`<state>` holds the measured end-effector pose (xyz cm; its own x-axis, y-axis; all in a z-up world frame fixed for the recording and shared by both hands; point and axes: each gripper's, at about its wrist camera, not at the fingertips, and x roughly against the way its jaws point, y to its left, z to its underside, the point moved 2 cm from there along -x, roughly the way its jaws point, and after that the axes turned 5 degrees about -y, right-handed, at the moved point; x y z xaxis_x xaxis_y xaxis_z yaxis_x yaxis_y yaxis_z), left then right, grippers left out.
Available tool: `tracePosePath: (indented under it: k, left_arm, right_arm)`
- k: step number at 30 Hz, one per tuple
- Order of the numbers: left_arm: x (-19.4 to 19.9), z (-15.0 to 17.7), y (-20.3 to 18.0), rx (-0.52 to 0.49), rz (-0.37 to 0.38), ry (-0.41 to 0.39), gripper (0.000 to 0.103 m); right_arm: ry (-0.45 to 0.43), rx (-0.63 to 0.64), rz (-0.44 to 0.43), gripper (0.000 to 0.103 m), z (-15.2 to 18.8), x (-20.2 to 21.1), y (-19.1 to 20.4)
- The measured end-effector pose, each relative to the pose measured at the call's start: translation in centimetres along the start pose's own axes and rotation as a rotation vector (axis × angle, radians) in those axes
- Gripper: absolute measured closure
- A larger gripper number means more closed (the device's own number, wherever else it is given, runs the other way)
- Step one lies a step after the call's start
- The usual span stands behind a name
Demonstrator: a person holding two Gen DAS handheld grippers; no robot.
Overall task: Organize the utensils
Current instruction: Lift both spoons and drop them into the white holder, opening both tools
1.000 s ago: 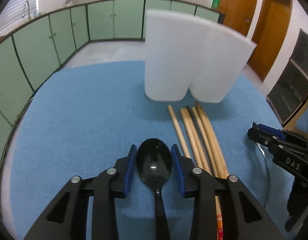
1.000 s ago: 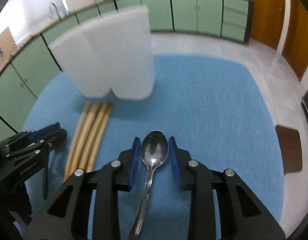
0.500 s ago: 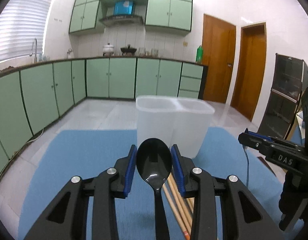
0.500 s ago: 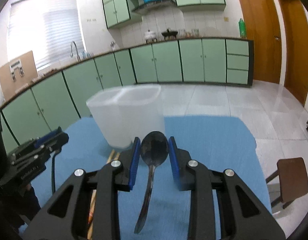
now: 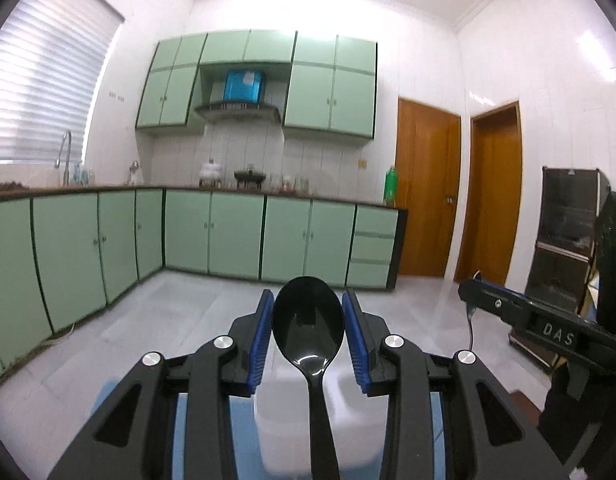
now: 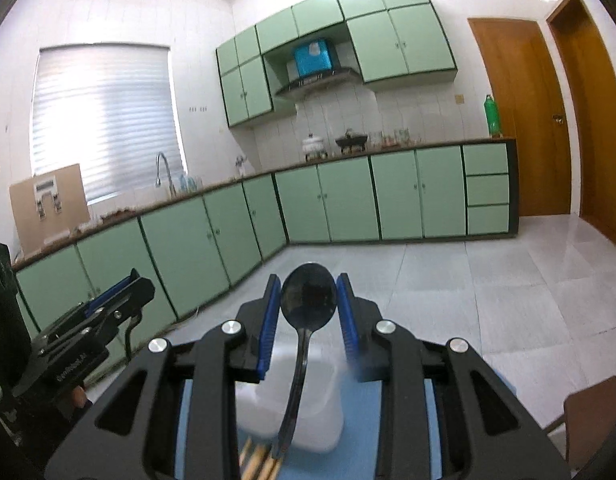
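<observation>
White translucent plastic, the two-part container (image 5: 320, 420) stands on the blue-covered desk (image 6: 392, 432); its inside is hidden. Above it, the left tool (image 5: 308, 332) clamps a black spoon (image 5: 308, 320), the right tool (image 6: 308, 304) a metal spoon (image 6: 308, 296). Wooden chopsticks (image 6: 259, 460) lie beside the container.

The letters "DAS" stood in white on the black side of the right gripper (image 5: 466, 294), seen from the left wrist. A pale printed line ran along the body of the left gripper (image 6: 137, 280) in the right wrist view, too blurred to read.
</observation>
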<state>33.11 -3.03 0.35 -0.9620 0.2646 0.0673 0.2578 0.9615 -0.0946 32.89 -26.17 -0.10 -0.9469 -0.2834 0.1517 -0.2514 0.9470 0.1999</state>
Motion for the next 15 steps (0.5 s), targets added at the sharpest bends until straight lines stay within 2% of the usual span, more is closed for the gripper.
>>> tracePosePath:
  k: [6, 10, 15]
  left_arm:
    - [-5.0, -1.2, 0.4, 0.002, -0.003, -0.046, 0.068]
    - [-7.5, 0.5, 0.9, 0.026, -0.009, -0.014, 0.068]
    - [-8.6, 2.4, 1.6, 0.052, -0.009, 0.013, 0.068]
  right_arm:
    - [-0.035, 0.022, 0.057, 0.076, -1.7, -3.8, -0.5]
    - [-0.017, 0.025, 0.097, 0.076, -1.0, -6.7, -1.1]
    - [0.022, 0.066, 0.126, 0.076, 1.1, -8.8, -0.8]
